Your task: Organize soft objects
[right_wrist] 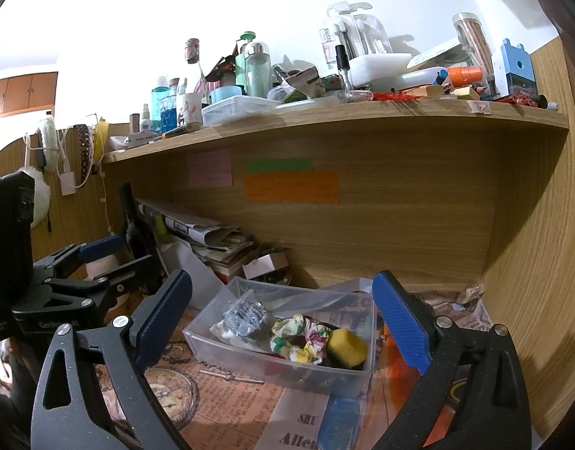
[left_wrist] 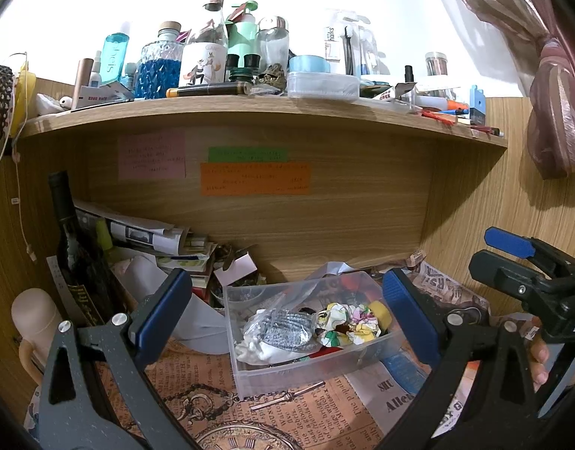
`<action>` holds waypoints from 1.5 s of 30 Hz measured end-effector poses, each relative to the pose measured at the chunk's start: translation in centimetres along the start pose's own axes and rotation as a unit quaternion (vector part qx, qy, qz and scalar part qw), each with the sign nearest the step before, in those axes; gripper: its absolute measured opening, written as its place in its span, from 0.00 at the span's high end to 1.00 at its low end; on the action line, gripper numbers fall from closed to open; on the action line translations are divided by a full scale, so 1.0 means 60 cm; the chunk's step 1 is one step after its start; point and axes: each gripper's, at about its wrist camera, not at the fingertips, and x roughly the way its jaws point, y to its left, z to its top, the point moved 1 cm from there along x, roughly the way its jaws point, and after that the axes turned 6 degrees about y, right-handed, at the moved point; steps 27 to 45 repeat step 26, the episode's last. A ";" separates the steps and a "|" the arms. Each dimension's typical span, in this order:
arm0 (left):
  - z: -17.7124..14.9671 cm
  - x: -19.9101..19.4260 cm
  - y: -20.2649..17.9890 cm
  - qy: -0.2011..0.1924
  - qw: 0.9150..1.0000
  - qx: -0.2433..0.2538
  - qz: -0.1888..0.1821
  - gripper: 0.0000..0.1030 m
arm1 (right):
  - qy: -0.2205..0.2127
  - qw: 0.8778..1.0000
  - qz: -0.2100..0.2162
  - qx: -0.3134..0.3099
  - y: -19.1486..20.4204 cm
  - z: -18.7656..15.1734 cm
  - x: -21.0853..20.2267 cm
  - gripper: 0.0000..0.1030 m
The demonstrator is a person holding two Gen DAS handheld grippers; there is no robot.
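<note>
Straight ahead I've got open air above the clear bin (right_wrist: 287, 341), but the shelf (right_wrist: 325, 123) caps it overhead, and the wine bottle (left_wrist: 71, 247) plus paper pile (left_wrist: 152, 236) crowd the left.

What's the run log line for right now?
left claw: open, empty | right claw: open, empty | clear bin: holds floral cloth, yellow sponge

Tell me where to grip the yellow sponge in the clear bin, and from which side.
Grip the yellow sponge across its upper half, coming down from above with the right gripper, whose jaws are open. It sits in the clear plastic bin at the right end, close to the wall, with the floral fabric scrunchie against its left side. Only the top looks free, so a side approach would likely hit wall or fabric.
</note>
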 end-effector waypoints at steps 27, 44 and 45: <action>-0.003 0.005 0.006 0.006 1.000 0.003 -0.013 0.00 | 0.017 1.000 -0.003 -0.001 0.001 -0.005 0.021 0.00; -0.003 0.005 0.006 0.006 1.000 0.003 -0.013 0.00 | 0.017 1.000 -0.003 -0.001 0.001 -0.005 0.021 0.00; -0.003 0.005 0.006 0.006 1.000 0.003 -0.013 0.00 | 0.017 1.000 -0.003 -0.001 0.001 -0.005 0.021 0.00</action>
